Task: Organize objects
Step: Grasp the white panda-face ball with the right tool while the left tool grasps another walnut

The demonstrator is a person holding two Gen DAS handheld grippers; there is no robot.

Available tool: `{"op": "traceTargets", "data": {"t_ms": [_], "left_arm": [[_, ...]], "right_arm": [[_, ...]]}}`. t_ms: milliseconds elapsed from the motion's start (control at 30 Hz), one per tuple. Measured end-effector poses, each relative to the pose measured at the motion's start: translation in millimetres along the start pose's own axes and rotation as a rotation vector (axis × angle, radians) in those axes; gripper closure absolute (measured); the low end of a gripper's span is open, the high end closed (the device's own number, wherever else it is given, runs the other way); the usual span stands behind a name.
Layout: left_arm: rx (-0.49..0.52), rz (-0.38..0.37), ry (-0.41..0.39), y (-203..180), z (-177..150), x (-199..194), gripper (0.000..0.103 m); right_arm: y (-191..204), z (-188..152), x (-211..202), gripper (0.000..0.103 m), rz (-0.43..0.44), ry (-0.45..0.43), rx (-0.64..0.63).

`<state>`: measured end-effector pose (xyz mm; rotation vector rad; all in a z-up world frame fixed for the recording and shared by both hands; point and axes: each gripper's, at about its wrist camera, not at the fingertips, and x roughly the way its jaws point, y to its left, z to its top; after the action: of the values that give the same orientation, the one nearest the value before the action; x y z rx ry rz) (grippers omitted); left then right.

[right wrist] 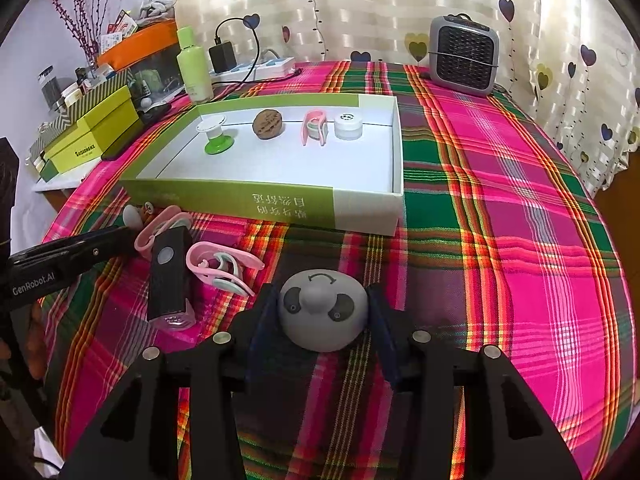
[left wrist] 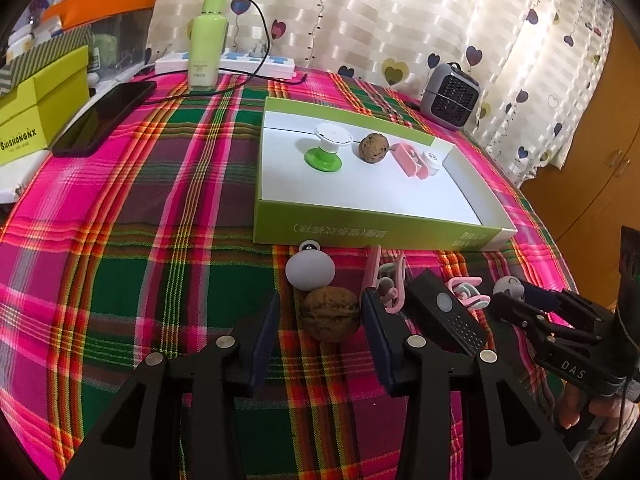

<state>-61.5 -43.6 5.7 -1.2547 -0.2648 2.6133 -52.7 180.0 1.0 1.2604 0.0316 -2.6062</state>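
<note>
A green-and-white box lid (left wrist: 372, 234) (right wrist: 288, 204) lies on the plaid table and holds a green-and-white stand (left wrist: 326, 148), a walnut (left wrist: 373, 147), a pink clip (left wrist: 408, 159) and a small white jar (left wrist: 431, 159). In front of it lie a grey egg-shaped toy (left wrist: 310, 270), a second walnut (left wrist: 331, 314), pink clips (left wrist: 384, 276), a black flashlight (left wrist: 448, 312) (right wrist: 168, 276) and a grey panda toy (right wrist: 323, 310). My left gripper (left wrist: 324, 338) is open around the second walnut. My right gripper (right wrist: 320, 332) (left wrist: 520, 300) has its jaws against the panda toy's sides.
A green bottle (left wrist: 208, 40), a white power strip (left wrist: 240, 65), a black phone (left wrist: 106, 116) and yellow-green boxes (left wrist: 36, 116) stand at the back left. A grey mini heater (right wrist: 464, 54) stands at the back right. A heart-patterned curtain hangs behind.
</note>
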Motion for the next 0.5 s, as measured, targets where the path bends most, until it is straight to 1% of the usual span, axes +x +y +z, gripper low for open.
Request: {"op": "traceTargets", "data": {"t_ms": [133,300,500], "left_arm": [[0.006,0.007,0.002,-0.7,0.0,-0.2,0.074],[0.017,0.017,-0.001,-4.7,-2.0,-0.9,0.074],[0.025,0.011,-0.003,-8.7,-3.3,-4.6,0.074]], "right_arm": [[-0.3,-0.1,0.1,0.057,0.000,0.000,0.000],[-2.9,0.1,-0.1,0.057,0.002,-0.003,0.010],[-3.8,-0.2,-1.5,0.057,0.010,-0.007,0.018]]}}
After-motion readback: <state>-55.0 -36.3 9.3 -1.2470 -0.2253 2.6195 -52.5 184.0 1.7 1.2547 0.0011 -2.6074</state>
